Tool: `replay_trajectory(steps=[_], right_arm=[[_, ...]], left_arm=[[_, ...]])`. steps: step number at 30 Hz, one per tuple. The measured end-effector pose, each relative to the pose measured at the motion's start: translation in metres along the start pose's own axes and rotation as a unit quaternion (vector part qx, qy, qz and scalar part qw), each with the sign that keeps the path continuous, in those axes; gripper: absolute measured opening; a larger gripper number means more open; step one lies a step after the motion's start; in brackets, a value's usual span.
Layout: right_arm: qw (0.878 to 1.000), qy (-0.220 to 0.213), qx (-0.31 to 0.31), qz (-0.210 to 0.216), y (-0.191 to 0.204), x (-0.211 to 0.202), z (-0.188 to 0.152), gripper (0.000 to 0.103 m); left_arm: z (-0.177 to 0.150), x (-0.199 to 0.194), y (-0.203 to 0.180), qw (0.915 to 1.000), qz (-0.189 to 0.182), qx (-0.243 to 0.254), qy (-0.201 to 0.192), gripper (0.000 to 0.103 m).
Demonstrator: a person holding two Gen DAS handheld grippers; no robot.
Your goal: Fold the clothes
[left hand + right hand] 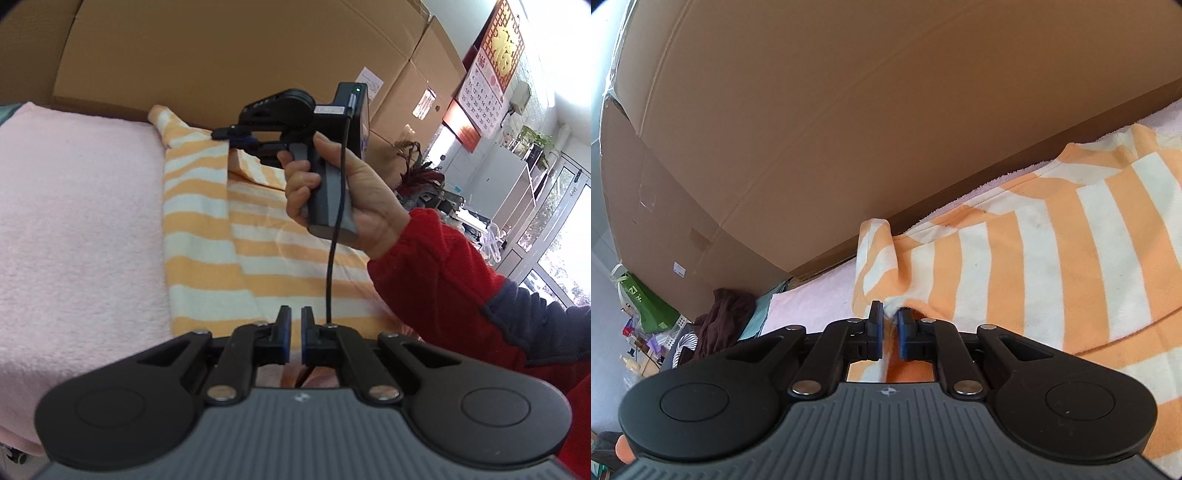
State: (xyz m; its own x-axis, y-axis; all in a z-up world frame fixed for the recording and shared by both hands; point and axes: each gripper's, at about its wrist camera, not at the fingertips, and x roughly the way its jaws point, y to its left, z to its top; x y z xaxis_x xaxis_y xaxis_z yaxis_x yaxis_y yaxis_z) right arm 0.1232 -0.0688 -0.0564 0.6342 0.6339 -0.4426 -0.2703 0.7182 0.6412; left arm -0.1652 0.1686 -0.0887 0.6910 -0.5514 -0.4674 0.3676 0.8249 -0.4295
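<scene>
Since both cameras look down along the fingers, I'll start closest in. My left hand-held gripper is clenched right at the near hem of the orange-and-white striped shirt. I honestly can't tell whether any cloth is caught between the pads or they're just closed above it. My guess is that it's there to pin or lift that bottom edge so the hem stays straight.

The shirt lies mostly flat on a pink towel spread over the surface, which gives me a soft, clean bed for folding. One long panel on its left side already looks turned in, with a straight edge running away from me.

Further up, my right hand, red sleeve and all, holds the other tool by its grip, with a black cable hanging down from it. My right hand-held gripper is grasping a pinched-up bunch of the shirt near the shoulder end. You can see the fabric puckered between the pads. Holding it there makes sense, since that's the corner I'd need to carry across for the next fold. A bit of sleeve pokes up just past it and will probably flop if I go too fast.

Behind everything there's a wall of big cardboard boxes right against the far edge of the towel, so there isn't much room that way. A calendar hangs off to the right.
</scene>
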Motion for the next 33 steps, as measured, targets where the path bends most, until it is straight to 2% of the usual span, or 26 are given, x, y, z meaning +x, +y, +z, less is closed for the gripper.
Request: replay_trajectory(steps=[2, 5, 7, 8, 9, 10, 11, 14, 18, 20, 22, 24, 26, 28, 32, 33], right_arm=[[1.0, 0.006, -0.003, 0.0, -0.003, 0.003, 0.0, 0.009], [0.999, 0.024, -0.007, -0.027, -0.003, 0.011, -0.004, 0.019], [0.999, 0.027, -0.003, -0.028, -0.013, 0.004, -0.007, 0.017], [0.999, 0.027, 0.001, -0.021, -0.018, -0.002, -0.008, 0.018], [0.999, 0.031, 0.008, -0.016, -0.02, -0.006, -0.009, 0.02], [0.999, 0.033, 0.014, -0.01, -0.02, -0.012, -0.011, 0.021], [0.999, 0.035, 0.019, -0.004, -0.021, -0.017, -0.013, 0.023], [0.999, 0.04, 0.022, 0.016, -0.021, -0.036, -0.023, 0.041], [0.994, 0.067, 0.04, 0.081, -0.017, -0.05, -0.047, 0.041], [0.992, 0.079, 0.029, 0.099, -0.012, -0.054, -0.06, 0.041], [0.991, 0.09, 0.014, 0.094, -0.008, -0.056, -0.072, 0.041], [0.993, 0.087, 0.002, 0.085, -0.007, -0.062, -0.079, 0.034], [0.994, 0.078, -0.009, 0.082, -0.006, -0.071, -0.084, 0.037], [0.991, 0.083, -0.01, 0.106, -0.006, -0.081, -0.088, 0.037], [0.983, 0.11, -0.034, 0.142, -0.001, -0.089, -0.107, 0.036], [0.982, 0.117, -0.045, 0.144, 0.0, -0.09, -0.113, 0.027]], left_arm=[[-0.001, 0.007, -0.003, 0.9998, 0.007, 0.011, 0.015, 0.0], [-0.003, -0.006, -0.004, 0.9987, 0.029, 0.038, 0.016, 0.0], [-0.004, -0.015, -0.004, 0.9974, 0.043, 0.056, 0.015, 0.004], [-0.005, -0.019, -0.005, 0.9965, 0.051, 0.065, 0.014, 0.008], [-0.005, -0.024, -0.001, 0.9958, 0.06, 0.067, 0.016, 0.019], [-0.006, -0.027, 0.005, 0.9952, 0.073, 0.063, 0.018, 0.023], [-0.006, -0.029, 0.01, 0.9953, 0.077, 0.057, 0.02, 0.023], [-0.008, -0.032, 0.02, 0.996, 0.078, 0.039, 0.018, 0.023], [-0.011, -0.026, 0.012, 0.9957, 0.068, 0.059, 0.019, 0.022], [-0.011, -0.022, 0.006, 0.9959, 0.058, 0.066, 0.024, 0.022], [-0.012, -0.019, 0.006, 0.9963, 0.052, 0.064, 0.028, 0.022], [-0.014, -0.018, 0.005, 0.9958, 0.051, 0.068, 0.035, 0.022], [-0.013, -0.022, 0.005, 0.9955, 0.054, 0.071, 0.031, 0.022], [-0.011, -0.025, 0.007, 0.9956, 0.058, 0.07, 0.024, 0.03], [-0.01, -0.021, 0.015, 0.9974, 0.046, 0.054, 0.01, 0.032], [-0.01, -0.02, 0.013, 0.9974, 0.042, 0.057, 0.012, 0.034]])
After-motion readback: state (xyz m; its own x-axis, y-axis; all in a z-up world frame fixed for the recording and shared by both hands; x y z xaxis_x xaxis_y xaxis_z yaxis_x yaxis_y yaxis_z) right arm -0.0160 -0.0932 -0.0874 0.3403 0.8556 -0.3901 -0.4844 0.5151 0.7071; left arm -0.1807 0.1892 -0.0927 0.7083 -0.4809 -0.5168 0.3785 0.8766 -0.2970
